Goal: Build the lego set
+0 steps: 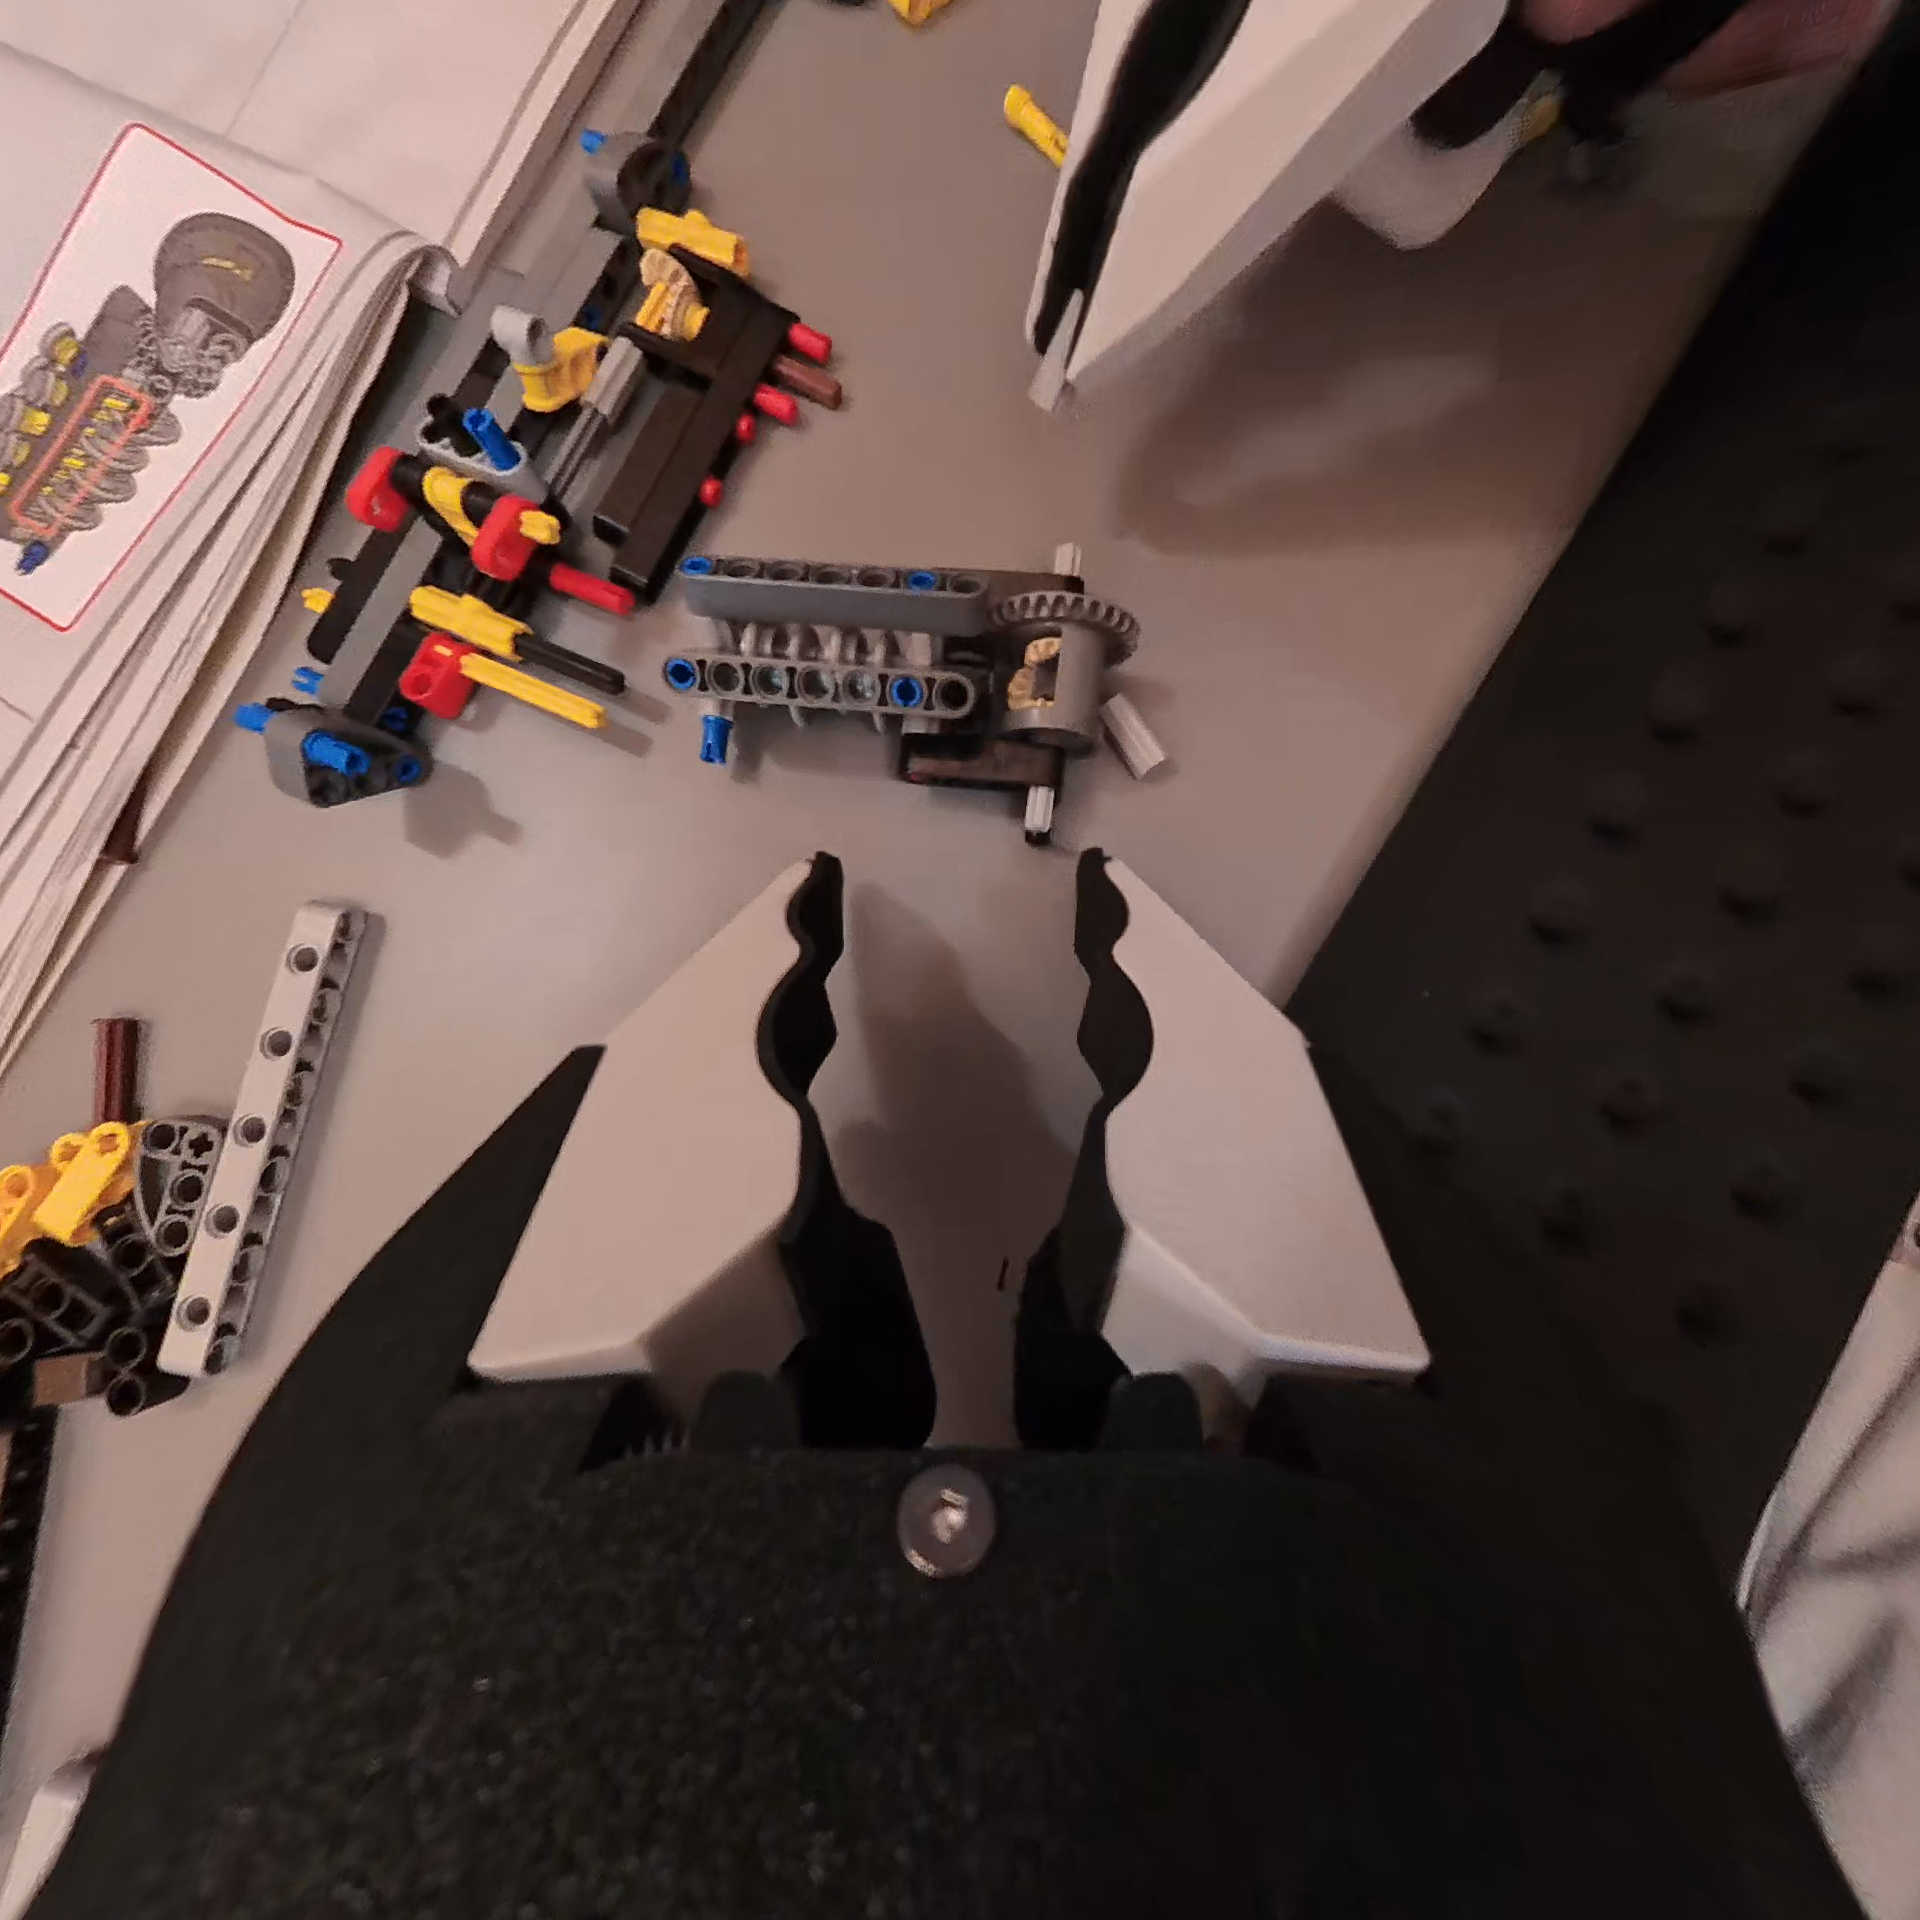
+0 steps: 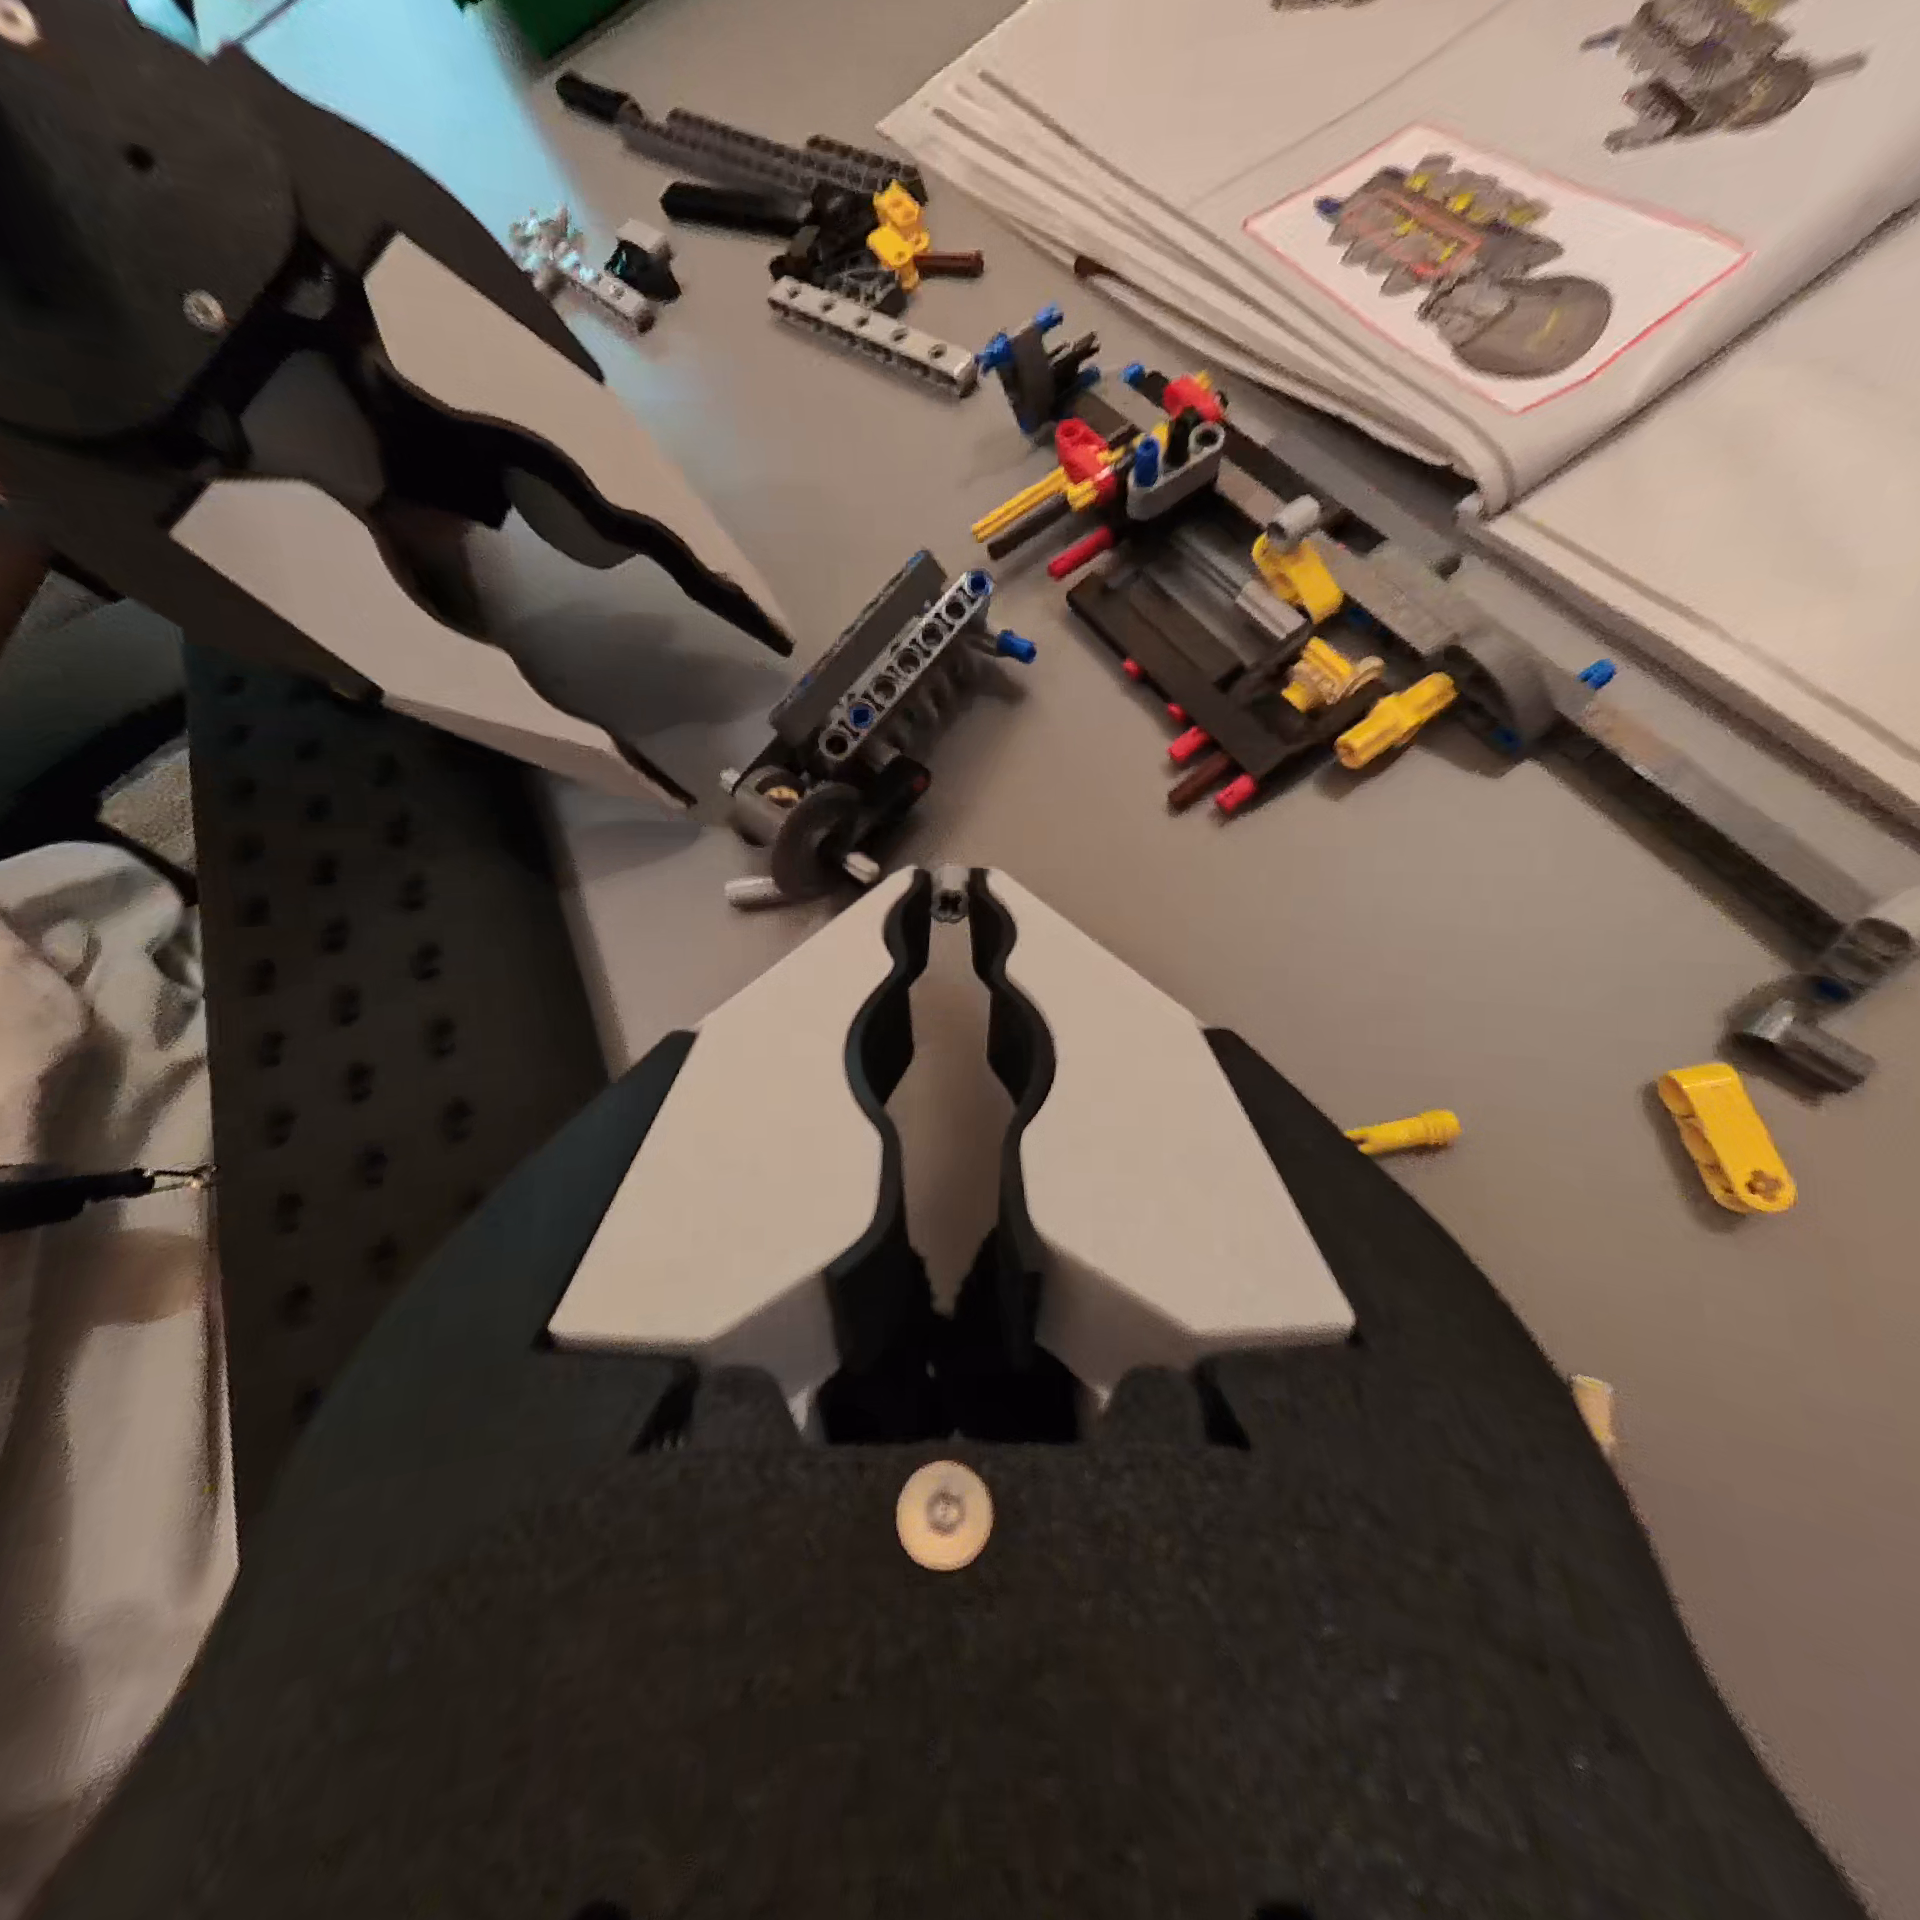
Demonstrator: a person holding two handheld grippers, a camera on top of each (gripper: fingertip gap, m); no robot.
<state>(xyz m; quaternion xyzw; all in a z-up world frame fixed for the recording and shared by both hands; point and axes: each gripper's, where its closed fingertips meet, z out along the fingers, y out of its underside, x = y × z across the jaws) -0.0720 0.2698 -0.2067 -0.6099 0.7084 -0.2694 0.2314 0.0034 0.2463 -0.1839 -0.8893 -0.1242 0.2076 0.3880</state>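
My left gripper (image 1: 956, 862) is open and empty, just short of a small grey gear-and-beam sub-assembly (image 1: 894, 665) lying on the grey table. My right gripper (image 2: 948, 883) is shut on a small grey pin (image 2: 948, 896), close to the gear end of the same sub-assembly (image 2: 883, 707). The left gripper (image 2: 732, 722) also shows in the right wrist view, jaws apart beside the sub-assembly. A larger black, yellow and red assembly (image 1: 540, 499) lies beside the open instruction booklet (image 1: 156, 416); it also shows in the right wrist view (image 2: 1247, 603).
A long light-grey beam (image 1: 270, 1132) and a yellow-and-black pile of parts (image 1: 83, 1247) lie at the left. A yellow pin (image 2: 1403, 1130), a yellow beam (image 2: 1725, 1138) and grey pieces (image 2: 1808, 1029) lie to the right. A black perforated mat (image 1: 1662, 935) borders the table. Tip to tip, the grippers are about 9 centimeters apart.
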